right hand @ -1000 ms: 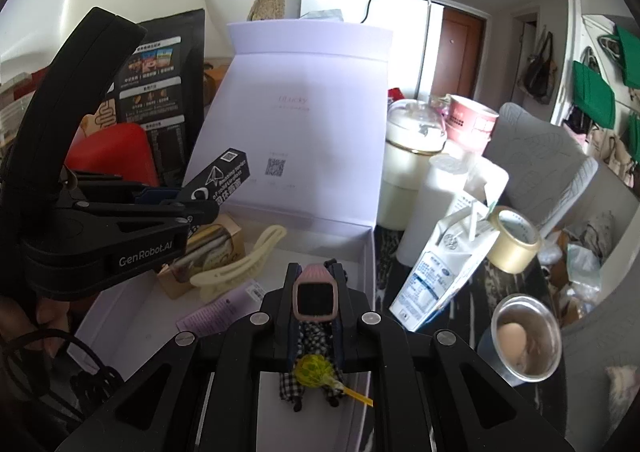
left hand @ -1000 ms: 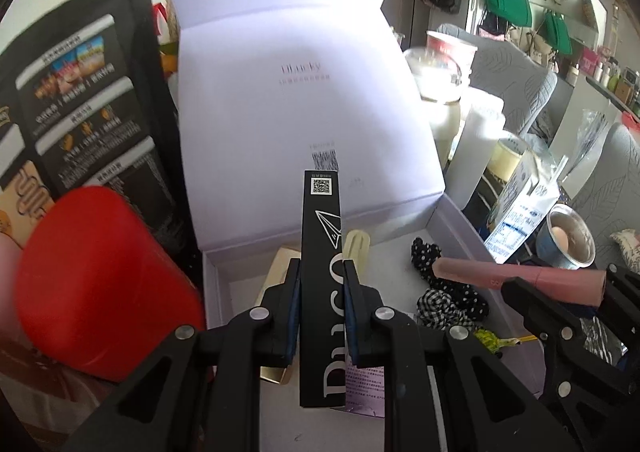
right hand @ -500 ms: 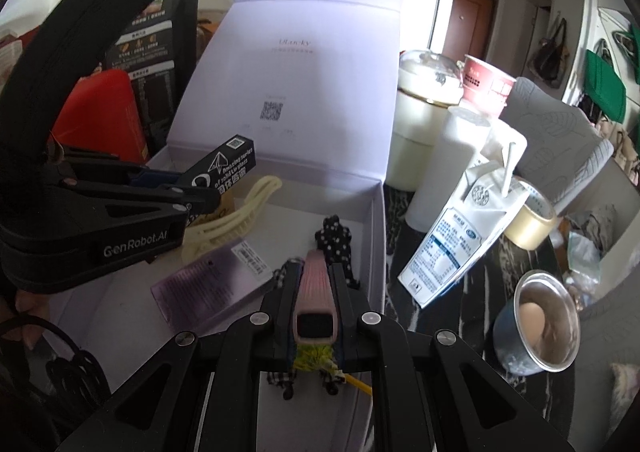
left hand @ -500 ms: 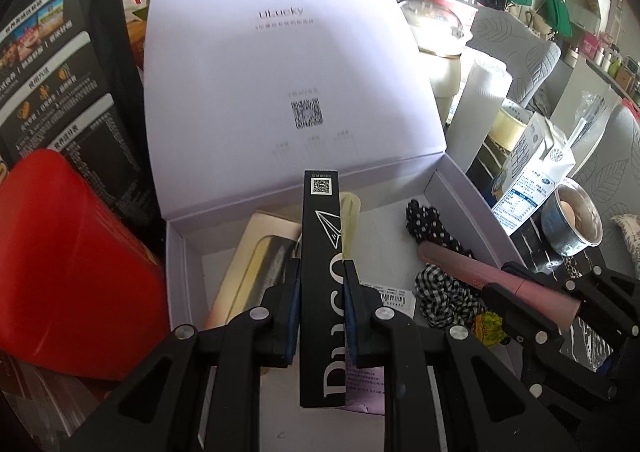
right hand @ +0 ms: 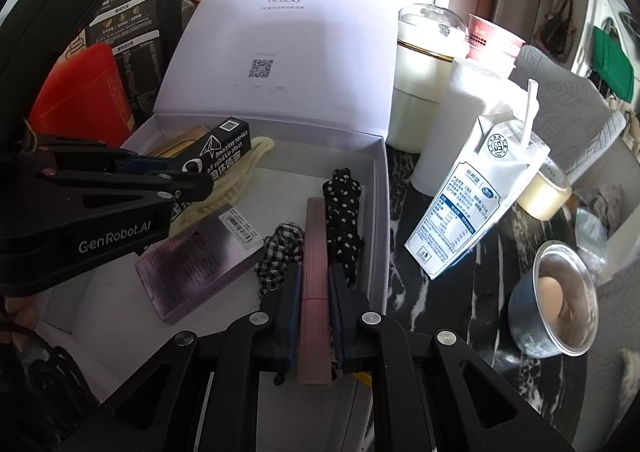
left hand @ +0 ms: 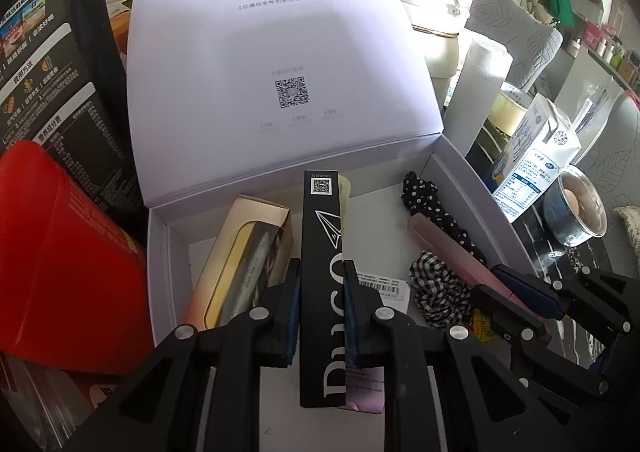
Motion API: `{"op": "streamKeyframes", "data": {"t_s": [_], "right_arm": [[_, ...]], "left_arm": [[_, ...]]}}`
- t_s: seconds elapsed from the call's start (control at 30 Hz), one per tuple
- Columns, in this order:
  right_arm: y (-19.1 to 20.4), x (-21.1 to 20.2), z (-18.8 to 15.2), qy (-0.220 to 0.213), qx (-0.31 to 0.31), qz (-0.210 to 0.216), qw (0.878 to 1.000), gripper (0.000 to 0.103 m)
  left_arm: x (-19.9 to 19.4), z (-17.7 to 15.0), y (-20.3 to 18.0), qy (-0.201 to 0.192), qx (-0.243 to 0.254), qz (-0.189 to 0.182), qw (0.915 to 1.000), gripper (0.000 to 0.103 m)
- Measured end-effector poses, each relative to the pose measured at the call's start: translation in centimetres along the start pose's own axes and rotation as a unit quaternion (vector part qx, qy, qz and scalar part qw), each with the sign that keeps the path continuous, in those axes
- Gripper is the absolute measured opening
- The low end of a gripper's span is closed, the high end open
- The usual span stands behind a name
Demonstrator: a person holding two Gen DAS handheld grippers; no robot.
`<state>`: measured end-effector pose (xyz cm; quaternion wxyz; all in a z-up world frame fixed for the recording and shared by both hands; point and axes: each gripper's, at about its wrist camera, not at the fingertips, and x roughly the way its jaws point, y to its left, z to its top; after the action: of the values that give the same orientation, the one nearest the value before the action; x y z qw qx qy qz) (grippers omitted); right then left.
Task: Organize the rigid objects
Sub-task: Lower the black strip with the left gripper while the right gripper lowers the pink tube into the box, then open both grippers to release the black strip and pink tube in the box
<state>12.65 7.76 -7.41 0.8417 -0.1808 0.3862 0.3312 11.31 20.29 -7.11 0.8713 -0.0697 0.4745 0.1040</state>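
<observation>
the left tongs (left hand: 322, 306) squeeze a long black box (left hand: 322, 252) and hold it over the open white box (right hand: 378, 188). the right tongs (right hand: 314, 302) squeeze a pink tube (right hand: 315, 252) low inside that white box, between two hair ties (right hand: 344, 208). a milk carton (right hand: 476, 196) stands on the table (right hand: 472, 304) beside it.

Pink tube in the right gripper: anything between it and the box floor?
Yes. The pink tube, clamped in the right gripper, sits over the checked scrunchie and the polka-dot scrunchie by the white box's right wall. Bare floor is only partly visible beneath.
</observation>
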Motion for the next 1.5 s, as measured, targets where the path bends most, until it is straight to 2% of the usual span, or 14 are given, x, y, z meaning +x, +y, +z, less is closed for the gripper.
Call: {"op": "streamKeyframes", "data": {"t_s": [0.13, 0.27, 0.5, 0.63, 0.87, 1.2, 1.23, 1.27, 1.3, 1.33, 1.37, 1.43, 1.5], "right_arm": [[-0.1, -0.3, 0.2, -0.002, 0.004, 0.0, 1.0, 0.016], [-0.2, -1.3, 0.5, -0.013, 0.007, -0.007, 1.0, 0.039], [-0.7, -2.9, 0.8, -0.026, 0.011, -0.023, 0.999, 0.039], [-1.1, -3.8, 0.9, -0.029, 0.017, -0.03, 0.999, 0.043], [-1.6, -5.2, 0.5, -0.031, 0.016, -0.035, 0.999, 0.043], [-2.1, -8.2, 0.0, -0.047, 0.021, -0.042, 0.998, 0.043], [-2.0, -8.7, 0.0, -0.05, 0.02, -0.042, 0.998, 0.043], [-1.9, -9.0, 0.0, -0.053, 0.019, -0.043, 0.998, 0.043], [-1.9, -9.3, 0.0, -0.055, 0.018, -0.044, 0.997, 0.043], [-1.8, -9.6, 0.0, -0.058, 0.017, -0.044, 0.997, 0.043], [-1.7, -10.0, 0.0, -0.061, 0.017, -0.045, 0.997, 0.046], [-1.6, -10.8, -0.2, -0.069, 0.019, -0.045, 0.996, 0.052], [-1.5, -11.7, -0.4, -0.077, 0.02, -0.049, 0.996, 0.053]], "left_arm": [[0.1, 0.3, -0.3, 0.003, 0.005, 0.028, 0.9996, 0.019], [-0.1, 0.5, -0.6, 0.004, 0.005, 0.032, 0.9995, 0.019], [0.1, 0.6, -1.0, 0.014, -0.001, 0.033, 0.9994, 0.019], [0.0, 0.4, -1.3, 0.021, 0.003, 0.037, 0.9991, 0.019], [-1.6, 0.2, -2.0, 0.003, -0.005, 0.037, 0.9993, 0.019], [-6.0, -0.3, -2.8, -0.032, -0.002, 0.038, 0.9988, 0.02], [-6.3, -0.3, -2.8, -0.035, -0.003, 0.041, 0.9985, 0.027], [-6.7, -0.3, -2.9, -0.038, -0.005, 0.043, 0.9983, 0.048], [-7.3, -0.5, -2.8, -0.043, -0.006, 0.045, 0.998, 0.06], [-7.8, -0.5, -2.7, -0.049, -0.007, 0.045, 0.9978, 0.094], [-8.7, -0.7, -2.6, -0.061, -0.01, 0.047, 0.997, 0.103], [-9.7, -0.9, -2.4, -0.067, -0.013, 0.053, 0.9962, 0.103], [-10.6, -1.1, -2.4, -0.072, -0.015, 0.055, 0.9958, 0.103]]}}
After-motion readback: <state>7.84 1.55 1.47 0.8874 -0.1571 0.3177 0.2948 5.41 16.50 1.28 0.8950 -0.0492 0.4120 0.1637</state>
